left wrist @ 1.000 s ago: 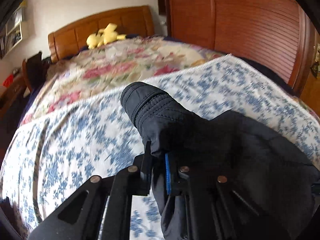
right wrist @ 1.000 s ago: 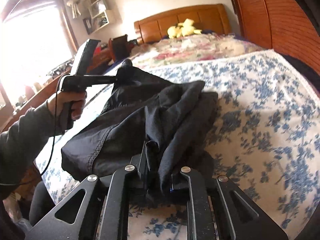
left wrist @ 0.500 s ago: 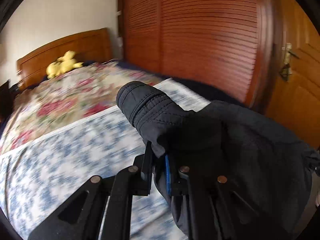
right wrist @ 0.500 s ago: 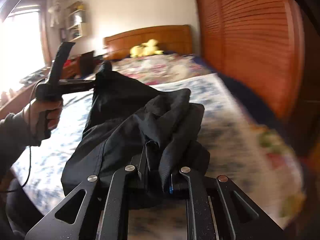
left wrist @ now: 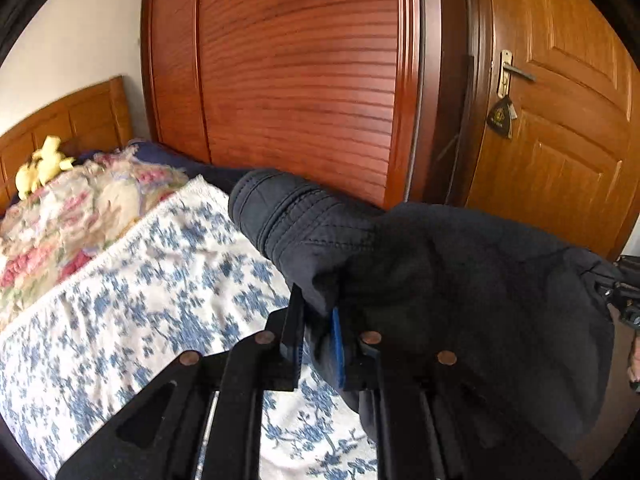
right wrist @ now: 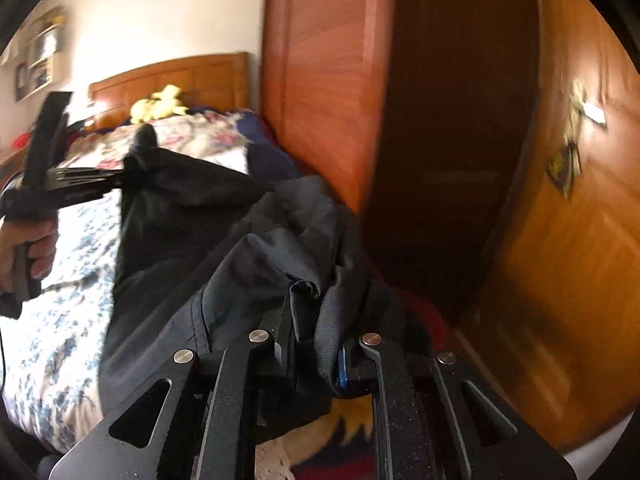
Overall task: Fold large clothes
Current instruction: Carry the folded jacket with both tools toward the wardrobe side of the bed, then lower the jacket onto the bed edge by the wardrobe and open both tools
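A large dark navy garment [left wrist: 460, 288] hangs between my two grippers above the bed. My left gripper [left wrist: 318, 340] is shut on a bunched, stitched edge of it. My right gripper [right wrist: 310, 344] is shut on another bunched part of the same garment [right wrist: 224, 240]. In the right wrist view the left gripper [right wrist: 120, 178] shows at the left, held in a hand, with the cloth stretched from it. The garment is lifted off the blue-flowered bedspread [left wrist: 160, 300].
A wooden slatted wardrobe [left wrist: 304, 80] stands right of the bed. A wooden door [left wrist: 560, 120] with a lever handle is further right. A floral quilt [left wrist: 80, 208], a yellow plush toy [left wrist: 40, 166] and the headboard [right wrist: 172, 80] lie at the bed's far end.
Both grippers have swung to the right with the garment, from over the bed toward the wardrobe and door. Both grips have held.
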Motion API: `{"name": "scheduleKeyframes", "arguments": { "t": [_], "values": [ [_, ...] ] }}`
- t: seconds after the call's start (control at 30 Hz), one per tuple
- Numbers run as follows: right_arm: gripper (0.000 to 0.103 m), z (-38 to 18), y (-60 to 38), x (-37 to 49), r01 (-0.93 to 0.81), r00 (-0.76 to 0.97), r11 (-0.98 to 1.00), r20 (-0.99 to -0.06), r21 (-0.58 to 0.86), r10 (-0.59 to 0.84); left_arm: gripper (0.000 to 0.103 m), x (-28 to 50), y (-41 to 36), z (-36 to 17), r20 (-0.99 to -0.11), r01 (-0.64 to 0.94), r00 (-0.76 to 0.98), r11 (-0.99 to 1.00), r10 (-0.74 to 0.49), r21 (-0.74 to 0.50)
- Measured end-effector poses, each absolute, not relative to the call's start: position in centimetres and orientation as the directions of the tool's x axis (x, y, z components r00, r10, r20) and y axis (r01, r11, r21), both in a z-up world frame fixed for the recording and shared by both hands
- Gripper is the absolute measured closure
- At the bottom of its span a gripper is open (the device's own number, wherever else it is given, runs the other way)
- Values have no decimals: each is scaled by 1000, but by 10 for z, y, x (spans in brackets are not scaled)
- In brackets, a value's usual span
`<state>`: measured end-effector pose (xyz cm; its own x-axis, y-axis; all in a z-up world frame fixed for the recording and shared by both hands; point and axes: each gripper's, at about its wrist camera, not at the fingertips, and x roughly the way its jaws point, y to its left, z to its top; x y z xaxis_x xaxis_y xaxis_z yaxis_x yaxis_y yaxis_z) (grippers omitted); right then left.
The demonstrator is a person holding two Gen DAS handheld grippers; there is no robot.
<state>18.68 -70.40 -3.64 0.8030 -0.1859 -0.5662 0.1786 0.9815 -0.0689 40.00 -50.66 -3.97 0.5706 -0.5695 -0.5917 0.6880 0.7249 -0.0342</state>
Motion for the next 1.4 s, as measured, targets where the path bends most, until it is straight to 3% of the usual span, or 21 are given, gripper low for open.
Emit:
{"name": "scheduleKeyframes", "arguments": {
  "t": [0.1,0.17,0.23,0.33,0.53,0.77,0.9,1.0,1.4],
  "values": [
    [79,-51,-707,187,210,775,975,-595,-76,-214,92,390,-495,-38,-570,692,581,721,-582,-30],
    [55,-51,-707,183,254,768,964,-590,-78,-249,86,383,-484,-34,-564,711,580,703,-588,-1],
    [49,-45,-704,183,299,770,951,-568,-83,-292,83,374,-467,-31,-556,711,588,703,-587,10],
    [49,-35,-704,179,290,796,954,-535,-77,-285,72,360,-443,-27,-543,712,597,702,-591,18],
    [49,-23,-677,183,227,836,968,-488,-106,-250,68,324,-407,-26,-518,714,618,698,-591,57],
    [49,-61,-661,218,150,783,984,-596,-97,-178,53,289,-372,-24,-490,718,619,695,-613,36],
    [48,-95,-672,230,173,728,974,-648,-144,-225,52,274,-357,-19,-477,719,614,695,-629,9],
    [47,-111,-694,236,180,713,980,-675,-89,-192,51,263,-348,-13,-472,714,619,701,-627,5],
    [44,-70,-670,210,250,736,965,-631,-82,-244,50,223,-294,10,-457,652,682,757,-571,27]
  ]
}}
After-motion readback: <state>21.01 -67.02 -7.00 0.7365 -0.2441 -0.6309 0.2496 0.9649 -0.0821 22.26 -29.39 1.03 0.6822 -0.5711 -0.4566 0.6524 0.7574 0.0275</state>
